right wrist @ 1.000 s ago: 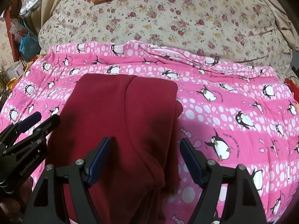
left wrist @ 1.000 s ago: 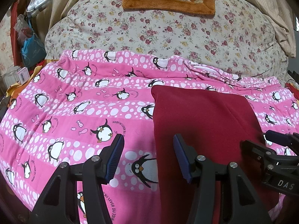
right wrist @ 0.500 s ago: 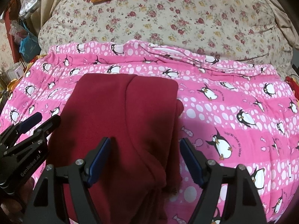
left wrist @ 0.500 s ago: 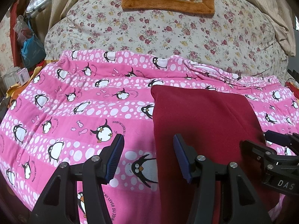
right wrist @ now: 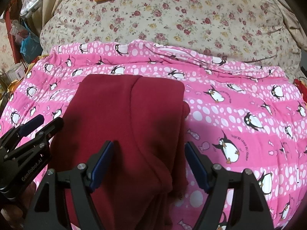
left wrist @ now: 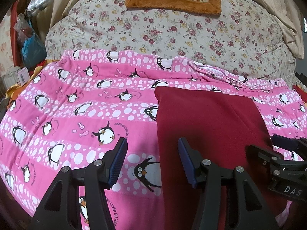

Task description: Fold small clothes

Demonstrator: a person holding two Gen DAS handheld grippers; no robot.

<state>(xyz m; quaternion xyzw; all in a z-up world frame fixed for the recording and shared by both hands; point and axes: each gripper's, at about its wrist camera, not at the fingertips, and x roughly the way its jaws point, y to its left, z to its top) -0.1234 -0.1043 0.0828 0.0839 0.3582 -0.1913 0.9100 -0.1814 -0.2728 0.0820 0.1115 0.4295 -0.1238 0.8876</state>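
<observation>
Clutter is crowding the far left edge, where we are seeing a blue plastic bag (left wrist: 31,50) holding something we cannot make out. Beside it we are looking at open room: the pink penguin-print blanket (left wrist: 76,115) is lying flat and bare of clothes. Our left gripper (left wrist: 152,163) is hovering over that blanket at the garment's left edge, its jaws standing partly apart and gripping nothing. The dark red garment (right wrist: 122,118), a soft knit folded into a long panel with one lengthwise crease, is lying on the blanket right of centre. Our right gripper (right wrist: 147,165) is hanging over its near end, jaws spread wide to either side of the fold, pressing on nothing. Behind, a floral quilt (right wrist: 191,19) is bulging.
</observation>
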